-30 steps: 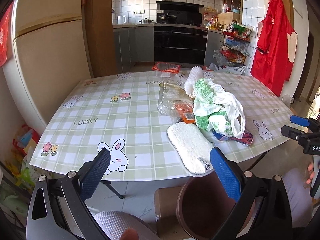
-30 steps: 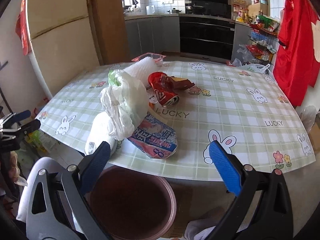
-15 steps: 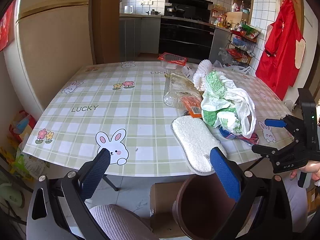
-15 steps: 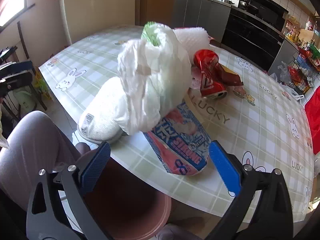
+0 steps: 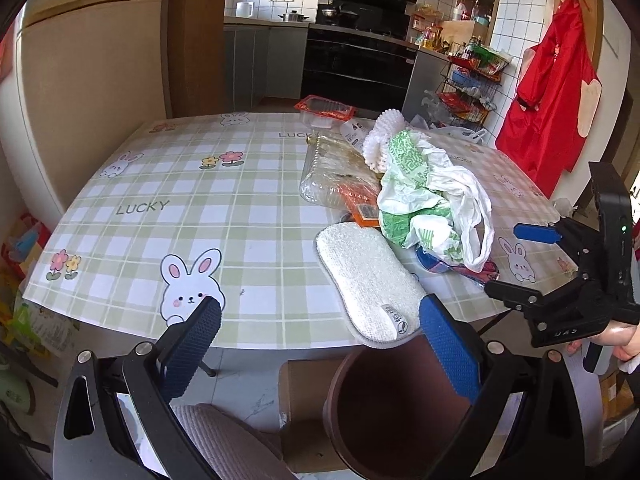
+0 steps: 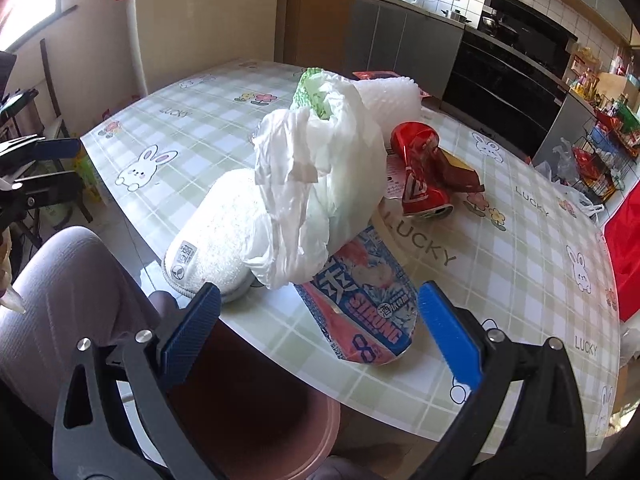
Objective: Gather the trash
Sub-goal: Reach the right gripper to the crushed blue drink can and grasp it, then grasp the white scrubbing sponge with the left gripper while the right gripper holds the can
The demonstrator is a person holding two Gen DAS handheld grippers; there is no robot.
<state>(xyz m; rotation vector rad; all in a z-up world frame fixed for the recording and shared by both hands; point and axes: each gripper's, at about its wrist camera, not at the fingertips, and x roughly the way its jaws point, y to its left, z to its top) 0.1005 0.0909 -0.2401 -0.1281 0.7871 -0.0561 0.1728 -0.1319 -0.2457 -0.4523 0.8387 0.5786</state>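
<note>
A heap of trash lies on the checked table: a white and green plastic bag [image 5: 430, 196] [image 6: 320, 184], a clear wrapper [image 5: 340, 176], a flattened blue and pink can [image 6: 360, 308], a crushed red can [image 6: 420, 172] and white foam netting [image 6: 394, 100]. A white pad [image 5: 370, 280] [image 6: 216, 236] overhangs the near edge. Under that edge stands a brown bin [image 5: 392, 408] [image 6: 256, 412]. My left gripper [image 5: 320, 348] is open, low before the table edge. My right gripper [image 6: 320, 340] is open, close in front of the flattened can; it also shows at the table's right side [image 5: 516, 260].
An orange tray [image 5: 325, 107] sits at the table's far edge. A person's knee [image 6: 60, 280] is beside the bin, and a cardboard box [image 5: 304, 392] lies on the floor. A fridge, a kitchen counter, a wire rack and a red apron [image 5: 548, 96] surround the table.
My right gripper has swung in toward the trash heap, now much closer to the flattened can. My left gripper has edged a little nearer the table. Both stay open.
</note>
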